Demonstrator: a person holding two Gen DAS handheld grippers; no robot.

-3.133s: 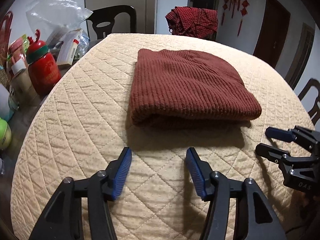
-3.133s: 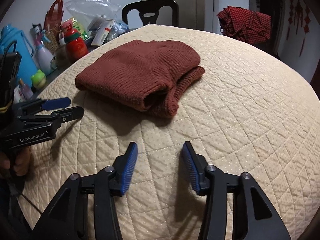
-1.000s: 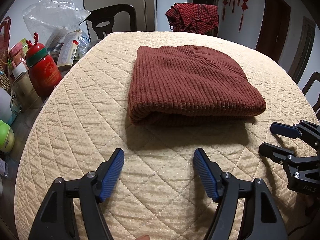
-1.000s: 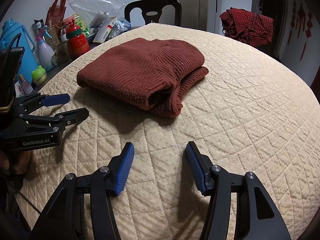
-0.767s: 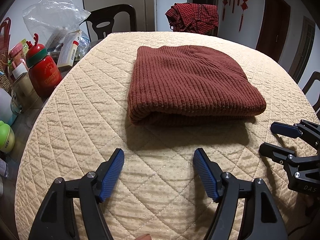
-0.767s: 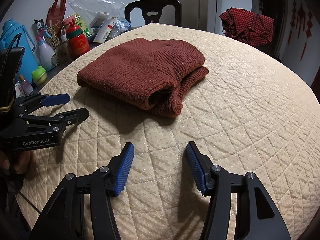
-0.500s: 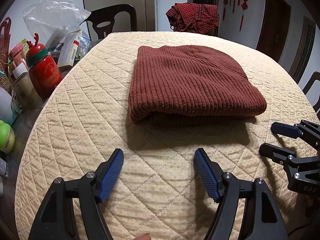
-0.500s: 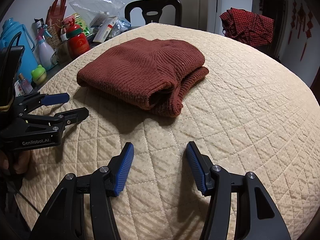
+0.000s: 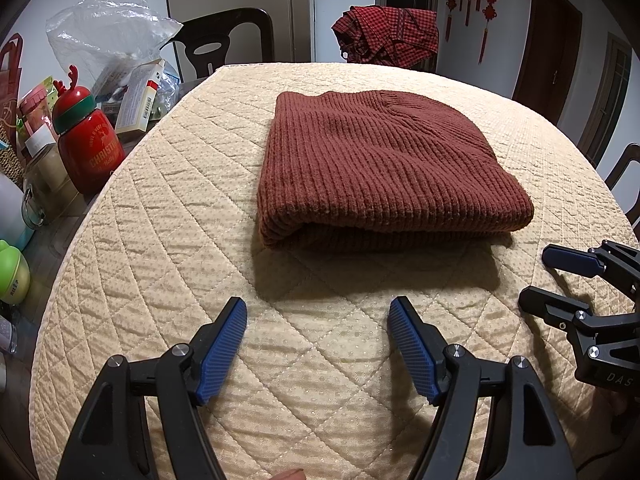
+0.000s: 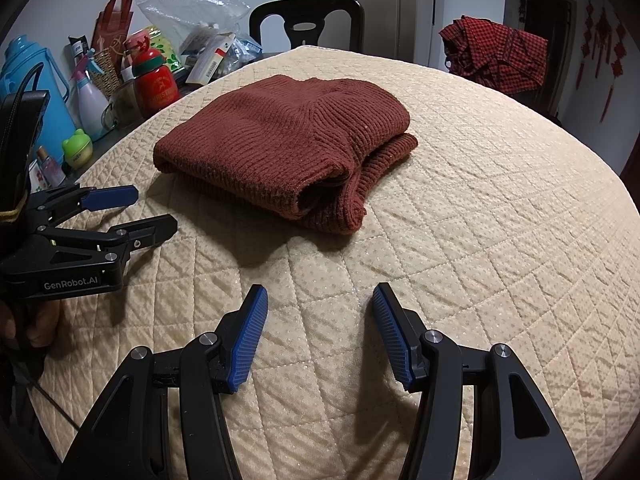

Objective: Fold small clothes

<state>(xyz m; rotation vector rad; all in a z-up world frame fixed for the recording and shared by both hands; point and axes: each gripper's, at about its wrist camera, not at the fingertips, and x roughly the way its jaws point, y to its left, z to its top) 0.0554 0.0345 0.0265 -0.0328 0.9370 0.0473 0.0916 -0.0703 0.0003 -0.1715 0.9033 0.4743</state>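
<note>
Two grippers, left gripper (image 9: 318, 314) & right gripper (image 10: 320, 304), jaws apart; rib-knit sweater (image 9: 376, 168) folded on quilted cloth (image 9: 168, 216).

Both wrist views sit low over the quilted counter (image 9: 160, 208), facing the folded sweater (image 9: 380, 168) nearby; each shows the other's gripper (image 9: 560, 280).

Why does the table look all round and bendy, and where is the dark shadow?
Left wrist view: the fisheye lens bends the table edges; the sweater's shadow falls toward the camera. Right wrist view: same bending, dark corners, shadow under the sweater too.
</note>
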